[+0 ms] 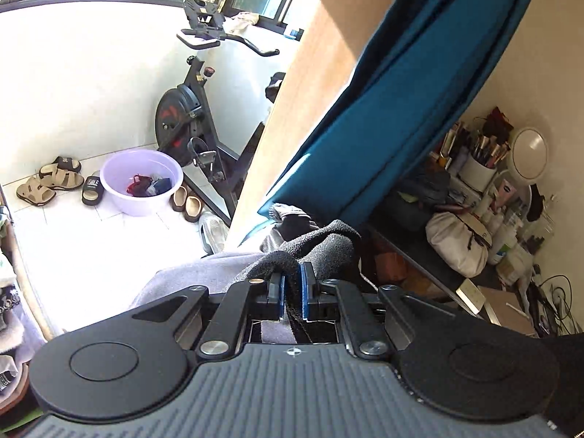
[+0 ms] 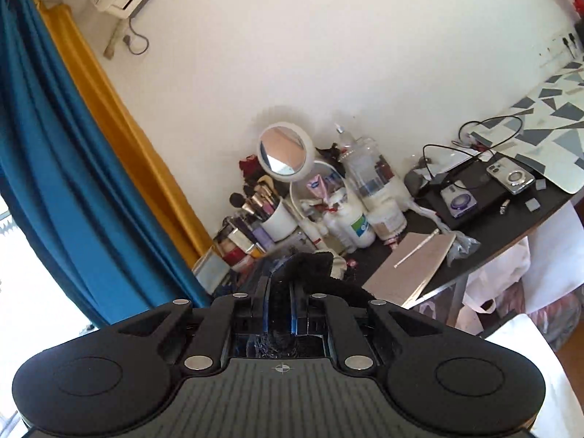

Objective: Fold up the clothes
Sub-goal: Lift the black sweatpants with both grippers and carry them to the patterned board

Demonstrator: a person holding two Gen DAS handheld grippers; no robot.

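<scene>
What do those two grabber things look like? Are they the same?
Yes, they look alike. The left gripper and the right gripper are both matte black, with two big round discs at the sides, silver bolts on angled link arms, a ribbed grey plate bearing a small crosshair mark, and blue pads lining the fingers. No cables, sleeves or hands show.
</scene>
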